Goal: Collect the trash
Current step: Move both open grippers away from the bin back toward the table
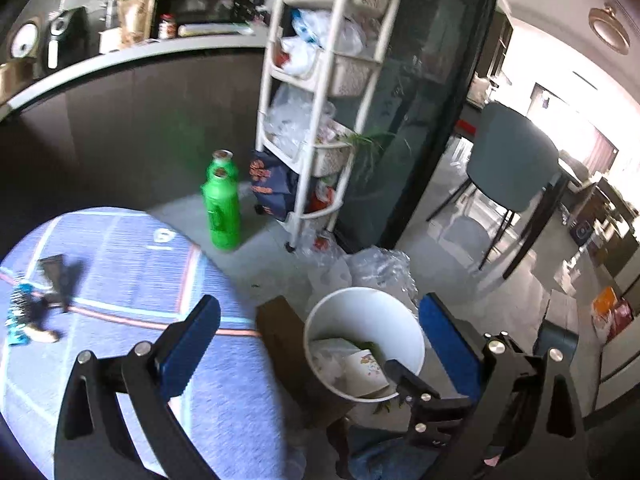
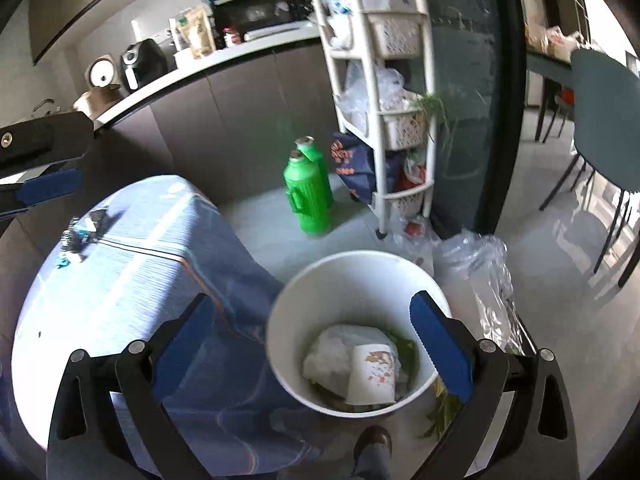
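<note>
A white bin (image 2: 360, 272) stands on the floor beside the round table; it holds a paper cup (image 2: 374, 374), white paper and green scraps. It also shows in the left wrist view (image 1: 362, 306). My right gripper (image 2: 316, 344) is open and empty above the bin. My left gripper (image 1: 320, 332) is open and empty, over the table edge and the bin. Small trash pieces (image 1: 28, 320) lie on the blue tablecloth (image 1: 140, 264) at the far left; they also show in the right wrist view (image 2: 78, 236). The other gripper shows at lower right in the left wrist view (image 1: 420, 392).
Two green bottles (image 2: 310, 188) stand on the floor by a white shelf cart (image 2: 384, 92) full of plastic bags. Clear plastic bags (image 2: 480, 264) lie right of the bin. A dark counter (image 1: 120, 92) runs behind. A chair (image 1: 512, 168) stands to the right.
</note>
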`<state>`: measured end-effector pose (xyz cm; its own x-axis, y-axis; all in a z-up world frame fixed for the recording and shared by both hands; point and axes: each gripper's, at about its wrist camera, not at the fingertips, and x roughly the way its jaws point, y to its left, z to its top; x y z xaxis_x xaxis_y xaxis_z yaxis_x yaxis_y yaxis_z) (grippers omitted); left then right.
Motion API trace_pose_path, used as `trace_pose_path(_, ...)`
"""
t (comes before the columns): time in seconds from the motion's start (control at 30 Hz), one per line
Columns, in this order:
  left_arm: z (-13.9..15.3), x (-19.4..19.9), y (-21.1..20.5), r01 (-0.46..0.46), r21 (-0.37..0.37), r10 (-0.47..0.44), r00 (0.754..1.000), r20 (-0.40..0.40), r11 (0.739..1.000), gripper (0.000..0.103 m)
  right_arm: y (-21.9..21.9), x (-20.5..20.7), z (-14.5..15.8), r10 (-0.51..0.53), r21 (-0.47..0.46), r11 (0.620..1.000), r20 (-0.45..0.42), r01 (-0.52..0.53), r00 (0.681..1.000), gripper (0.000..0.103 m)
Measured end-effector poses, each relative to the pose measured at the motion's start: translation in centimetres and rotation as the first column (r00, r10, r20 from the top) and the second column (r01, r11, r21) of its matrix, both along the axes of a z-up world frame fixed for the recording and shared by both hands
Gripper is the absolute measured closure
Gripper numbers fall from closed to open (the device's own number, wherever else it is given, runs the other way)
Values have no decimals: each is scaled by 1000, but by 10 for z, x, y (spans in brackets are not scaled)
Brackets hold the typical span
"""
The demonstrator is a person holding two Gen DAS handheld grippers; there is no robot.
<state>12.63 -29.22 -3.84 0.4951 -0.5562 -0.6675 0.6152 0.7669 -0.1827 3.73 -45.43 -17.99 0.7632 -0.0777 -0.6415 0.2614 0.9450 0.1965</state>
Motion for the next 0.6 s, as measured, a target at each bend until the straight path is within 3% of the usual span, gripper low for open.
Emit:
trace_pose_path(0.33,44,-26,96,-133,-69,136,989,53,989,4,66,-4,57,126,-80,989,54,-121,991,8)
trace_pose_path(0.6,59,-40,196,-273,-112,281,957,65,956,4,129,-7,93,248,-156,960,78,-234,966,8)
